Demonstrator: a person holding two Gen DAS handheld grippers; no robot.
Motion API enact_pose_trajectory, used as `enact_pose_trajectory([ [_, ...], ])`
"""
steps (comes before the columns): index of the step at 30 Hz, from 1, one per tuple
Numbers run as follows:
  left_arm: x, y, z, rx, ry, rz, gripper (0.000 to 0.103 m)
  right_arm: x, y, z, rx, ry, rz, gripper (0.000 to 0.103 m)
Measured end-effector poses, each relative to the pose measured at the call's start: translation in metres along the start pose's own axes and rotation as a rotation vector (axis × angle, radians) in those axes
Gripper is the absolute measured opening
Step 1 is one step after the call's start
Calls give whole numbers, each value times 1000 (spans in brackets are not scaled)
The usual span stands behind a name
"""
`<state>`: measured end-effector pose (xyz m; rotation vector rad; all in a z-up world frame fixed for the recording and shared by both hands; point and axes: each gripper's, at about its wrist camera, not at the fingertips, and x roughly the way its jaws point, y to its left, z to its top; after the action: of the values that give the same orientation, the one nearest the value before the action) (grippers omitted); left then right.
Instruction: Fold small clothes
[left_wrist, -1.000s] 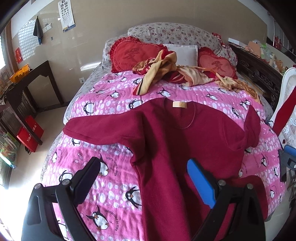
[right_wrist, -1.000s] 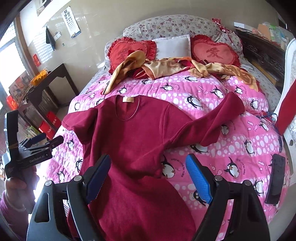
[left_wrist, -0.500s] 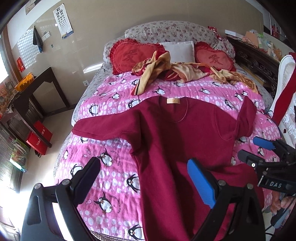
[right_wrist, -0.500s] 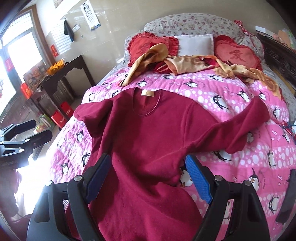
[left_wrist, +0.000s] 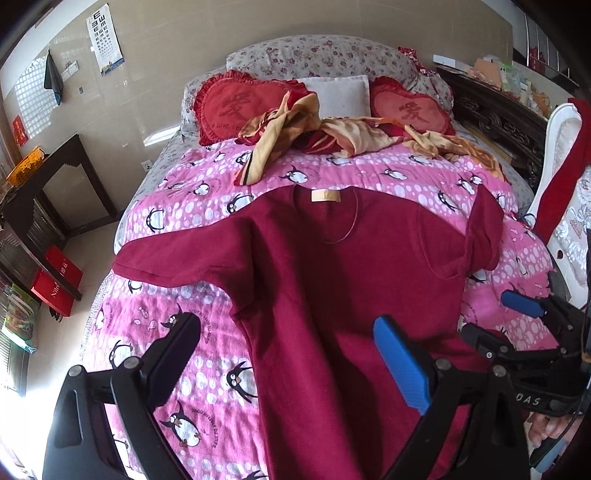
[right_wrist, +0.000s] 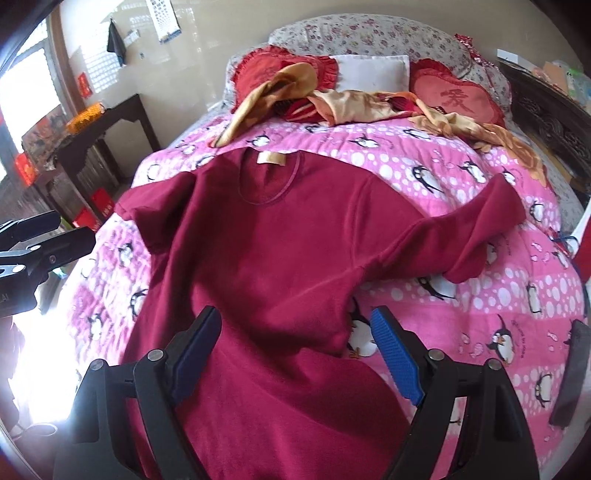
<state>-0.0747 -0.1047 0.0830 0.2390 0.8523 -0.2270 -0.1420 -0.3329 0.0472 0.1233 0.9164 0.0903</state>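
Note:
A dark red long-sleeved top (left_wrist: 332, 280) lies spread flat, neck away from me, on a pink penguin-print quilt (left_wrist: 207, 206); it also shows in the right wrist view (right_wrist: 280, 258). Its left sleeve (left_wrist: 177, 262) stretches out sideways and its right sleeve (right_wrist: 476, 236) is bent on the quilt. My left gripper (left_wrist: 286, 341) is open and empty above the top's lower left side. My right gripper (right_wrist: 295, 332) is open and empty above the top's lower body. Each gripper shows in the other's view: the right one (left_wrist: 502, 317), the left one (right_wrist: 55, 236).
A crumpled yellow and red cloth (left_wrist: 317, 133) and heart-shaped red pillows (left_wrist: 236, 107) lie at the head of the bed. A dark side table (left_wrist: 48, 177) and red boxes (left_wrist: 55, 284) stand left. A white chair (left_wrist: 561, 177) stands right. A dark flat object (right_wrist: 570, 373) lies on the quilt's right edge.
Both grippers have pulled back and risen a little from the bed, so more of the top and the floor shows. The right gripper has come into the left wrist view. Both stay open.

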Motion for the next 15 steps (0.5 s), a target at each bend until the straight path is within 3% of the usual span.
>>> enact_pose_trajectory([
  [5,19,8,0,0,-32,-3,97,-1,-7,3,43,18,-64,70],
  [15,46,47,11,-85,-22,12,97,12,3,22,70,55,-52,70],
])
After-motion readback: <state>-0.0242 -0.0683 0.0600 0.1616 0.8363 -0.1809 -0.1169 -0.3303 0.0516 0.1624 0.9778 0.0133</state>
